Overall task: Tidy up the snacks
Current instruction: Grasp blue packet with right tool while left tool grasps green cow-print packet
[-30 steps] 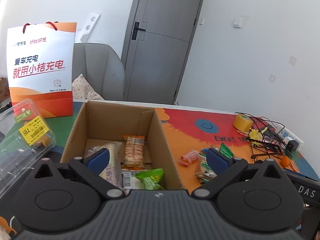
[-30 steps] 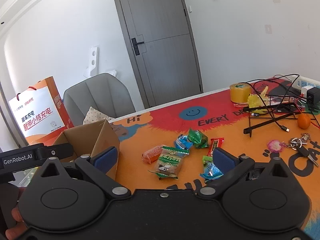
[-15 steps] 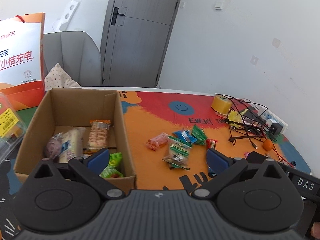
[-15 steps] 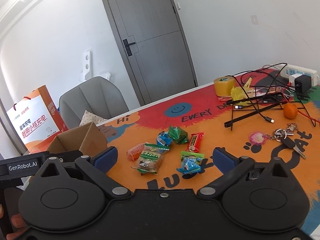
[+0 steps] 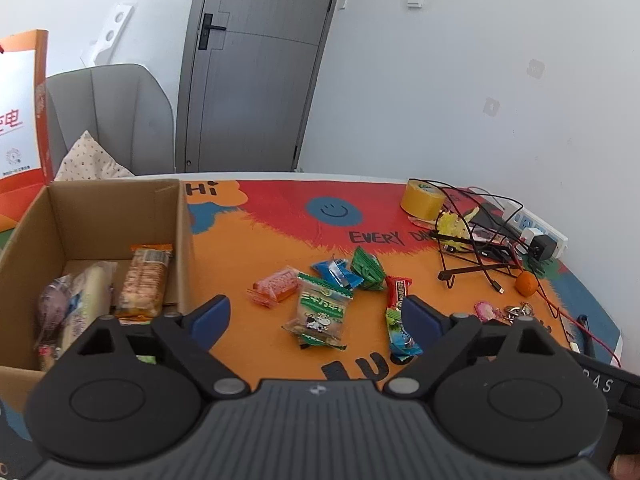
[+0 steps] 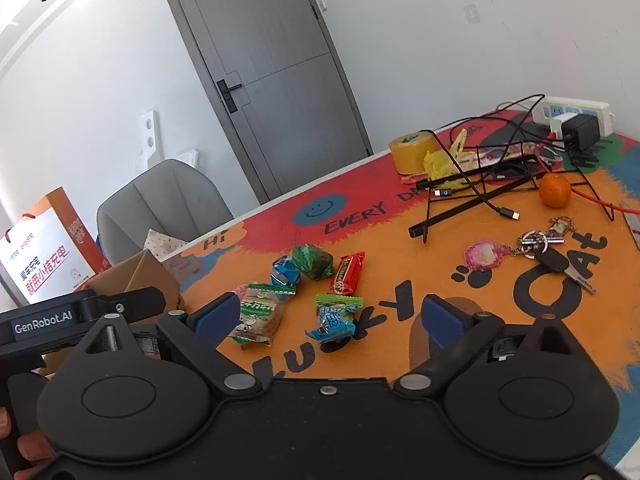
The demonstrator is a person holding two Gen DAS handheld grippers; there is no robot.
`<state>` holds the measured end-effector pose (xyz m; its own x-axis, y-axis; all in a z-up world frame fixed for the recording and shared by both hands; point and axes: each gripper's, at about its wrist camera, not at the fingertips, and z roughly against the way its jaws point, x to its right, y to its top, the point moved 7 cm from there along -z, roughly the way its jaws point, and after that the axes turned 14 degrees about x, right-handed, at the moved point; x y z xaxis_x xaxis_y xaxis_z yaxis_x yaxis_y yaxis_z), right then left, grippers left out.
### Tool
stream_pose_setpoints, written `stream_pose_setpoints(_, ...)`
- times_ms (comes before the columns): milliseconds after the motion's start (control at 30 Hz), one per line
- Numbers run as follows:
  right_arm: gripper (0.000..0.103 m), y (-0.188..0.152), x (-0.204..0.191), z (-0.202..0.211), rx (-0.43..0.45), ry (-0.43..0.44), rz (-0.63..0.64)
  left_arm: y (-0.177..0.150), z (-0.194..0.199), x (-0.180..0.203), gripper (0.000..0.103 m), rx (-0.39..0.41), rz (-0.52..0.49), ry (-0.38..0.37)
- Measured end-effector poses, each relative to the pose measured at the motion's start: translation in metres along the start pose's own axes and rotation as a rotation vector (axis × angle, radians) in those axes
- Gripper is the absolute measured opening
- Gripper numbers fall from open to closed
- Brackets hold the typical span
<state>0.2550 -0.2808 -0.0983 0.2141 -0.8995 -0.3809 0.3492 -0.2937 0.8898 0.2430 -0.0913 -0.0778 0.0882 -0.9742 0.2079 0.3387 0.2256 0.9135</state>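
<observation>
A cardboard box (image 5: 182,236) stands at the left and holds an orange cracker packet (image 5: 144,280) and a pale bread pack (image 5: 86,304). Loose snacks lie on the orange mat to its right: a green-white packet (image 5: 322,312), a pink packet (image 5: 276,286), a blue candy (image 5: 334,274), a green candy (image 5: 368,270), a red bar (image 5: 398,290) and a blue-green packet (image 5: 400,332). My left gripper (image 5: 316,318) hovers in front of them, jaws wide and closing, pads touching nothing. My right gripper (image 6: 329,316) hovers before the blue-green packet (image 6: 334,318), jaws closing, also empty.
At the right lie a yellow tape roll (image 5: 424,200), a wire stand with cables (image 5: 476,268), a tangerine (image 5: 526,283), keys (image 6: 548,248) and a power strip (image 5: 536,232). Behind the box are a paper bag (image 5: 20,120) and a grey chair (image 5: 112,120).
Both grippers have swung from the box toward the loose snacks and come lower and closer to them. Their jaws have narrowed a little.
</observation>
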Motion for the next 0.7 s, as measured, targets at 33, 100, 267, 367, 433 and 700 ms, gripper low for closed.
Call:
stream_pose_setpoints(33, 0.097, -0.001, 0.002, -0.002, -0.004, -0.003, -0.006, -0.002, -0.004, 0.002, 0.089, -0.007, -0.003, 0.000)
stream_pose_setpoints(100, 0.094, -0.003, 0.005, -0.007, -0.010, -0.015, -0.011, -0.005, -0.012, 0.004, 0.087, -0.015, -0.007, 0.002)
stream_pose_setpoints(267, 0.088, -0.010, 0.009, -0.023, -0.036, -0.018, -0.027, -0.016, -0.031, 0.005, 0.080, -0.044, -0.020, 0.031)
stream_pose_setpoints(367, 0.084, -0.015, 0.008, -0.034, -0.056, -0.009, -0.031, -0.015, -0.039, 0.002, 0.079, -0.030, -0.036, 0.069)
stream_pose_setpoints(433, 0.083, -0.018, 0.008, -0.043, -0.074, -0.005, -0.031, -0.013, -0.043, 0.001, 0.079, -0.027, -0.033, 0.083)
stream_pose_setpoints(700, 0.079, -0.031, -0.001, -0.071, -0.135, 0.023, -0.012, -0.005, -0.052, 0.009, 0.074, -0.030, -0.039, 0.069)
